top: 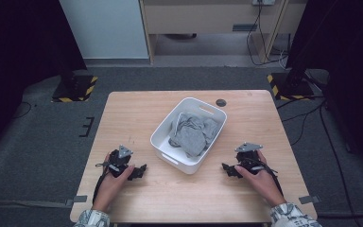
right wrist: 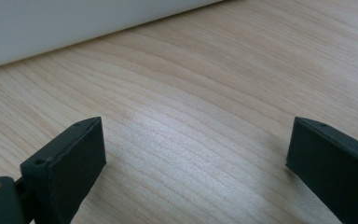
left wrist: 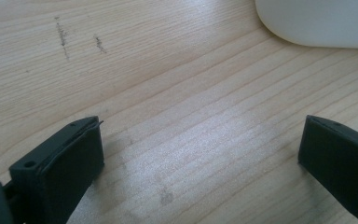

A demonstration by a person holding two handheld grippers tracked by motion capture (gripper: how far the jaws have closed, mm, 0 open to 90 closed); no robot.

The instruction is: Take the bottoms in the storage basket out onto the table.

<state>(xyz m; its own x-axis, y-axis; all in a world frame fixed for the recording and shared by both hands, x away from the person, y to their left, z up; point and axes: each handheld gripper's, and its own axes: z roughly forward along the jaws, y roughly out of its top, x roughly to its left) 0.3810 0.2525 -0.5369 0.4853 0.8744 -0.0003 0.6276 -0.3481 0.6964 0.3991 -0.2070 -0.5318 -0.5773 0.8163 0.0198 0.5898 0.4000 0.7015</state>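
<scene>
A white plastic basket (top: 217, 125) stands in the middle of the wooden table (top: 137, 109), with crumpled grey cloth (top: 191, 135) piled inside it. My left gripper (top: 139, 171) rests on the table to the basket's left, held by a hand, its jaws wide open over bare wood (left wrist: 200, 140). The basket's rounded corner (left wrist: 317, 23) lies just beyond it. To the basket's right my right gripper (top: 228, 169) also lies on the table, open with nothing between its jaws (right wrist: 196, 144). The basket's white wall (right wrist: 74, 23) is ahead of it.
Dark scuff marks (left wrist: 63, 35) streak the wood near the left gripper. A small black round cap (top: 221, 102) sits in the tabletop behind the basket. Grey carpet surrounds the table, with black stands on striped bases (top: 75, 87) at both back corners and cables (top: 307, 118) on the right.
</scene>
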